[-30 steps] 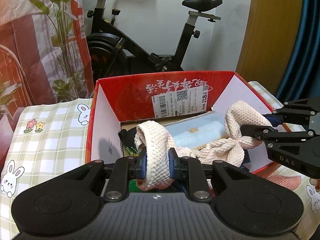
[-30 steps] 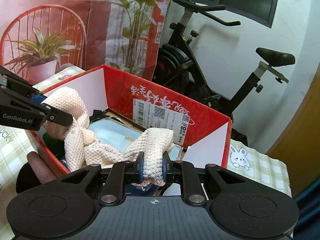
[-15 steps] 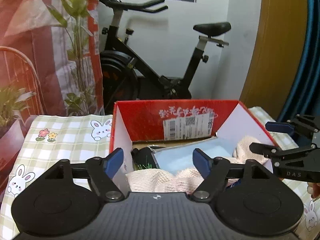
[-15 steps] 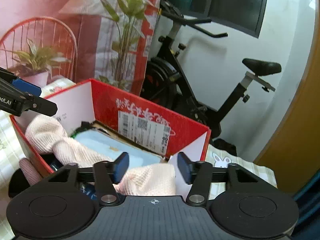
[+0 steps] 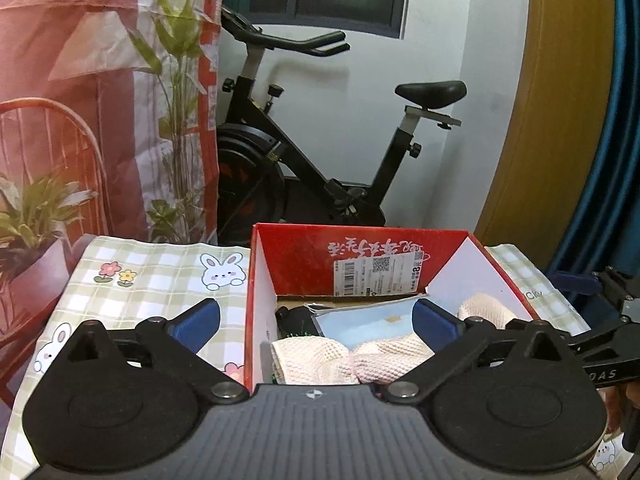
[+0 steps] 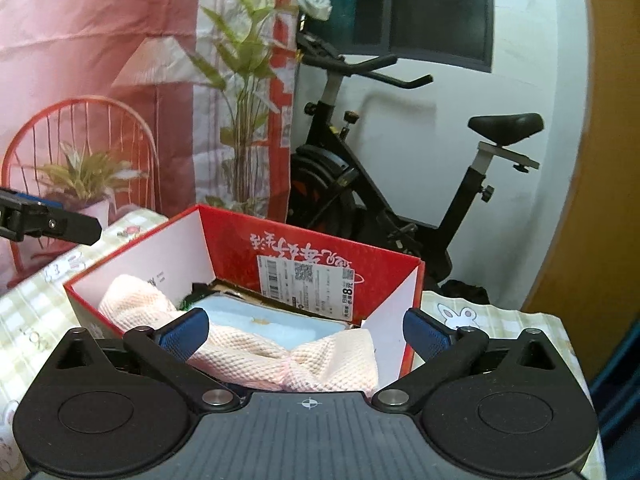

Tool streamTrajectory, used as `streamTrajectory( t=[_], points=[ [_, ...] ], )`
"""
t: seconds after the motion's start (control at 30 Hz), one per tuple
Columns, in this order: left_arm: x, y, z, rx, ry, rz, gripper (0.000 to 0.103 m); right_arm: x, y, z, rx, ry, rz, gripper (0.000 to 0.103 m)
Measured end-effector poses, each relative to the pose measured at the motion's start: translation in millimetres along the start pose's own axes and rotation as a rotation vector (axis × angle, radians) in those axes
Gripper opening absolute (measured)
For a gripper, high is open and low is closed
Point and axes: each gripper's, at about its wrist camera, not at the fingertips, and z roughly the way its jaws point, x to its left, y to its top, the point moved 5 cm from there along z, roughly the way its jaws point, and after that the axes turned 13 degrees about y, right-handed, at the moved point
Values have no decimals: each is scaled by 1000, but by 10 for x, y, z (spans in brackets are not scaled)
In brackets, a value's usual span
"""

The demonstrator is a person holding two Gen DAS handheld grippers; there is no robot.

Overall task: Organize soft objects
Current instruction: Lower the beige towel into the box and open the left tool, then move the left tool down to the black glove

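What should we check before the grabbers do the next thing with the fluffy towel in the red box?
1. Left gripper open, nothing between its pads: ok.
2. Right gripper open, nothing between its pads: ok.
3. Cream towel lies inside the red box: ok.
4. Towel fully below the box's near rim: cannot tell, the grippers hide it.
5. Light blue item lies in the box behind the towel: ok.
6. More soft things waiting outside the box: cannot tell.

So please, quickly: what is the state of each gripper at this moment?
Left gripper: open, jaws have just been opening, holding nothing; cream knitted cloth lies in the red box.
Right gripper: open, just been opening, holding nothing.
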Motion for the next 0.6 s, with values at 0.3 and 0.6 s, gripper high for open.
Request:
streamTrajectory(
  t=[0.3,0.6],
  points=[
    [49,-243,-172,4,-11,-15,103,86,-217,-235,-49,-16,112,103],
    [131,-620,-254,31,-12,20,103,253,-510,-333,-38,-15,102,103]
  ],
)
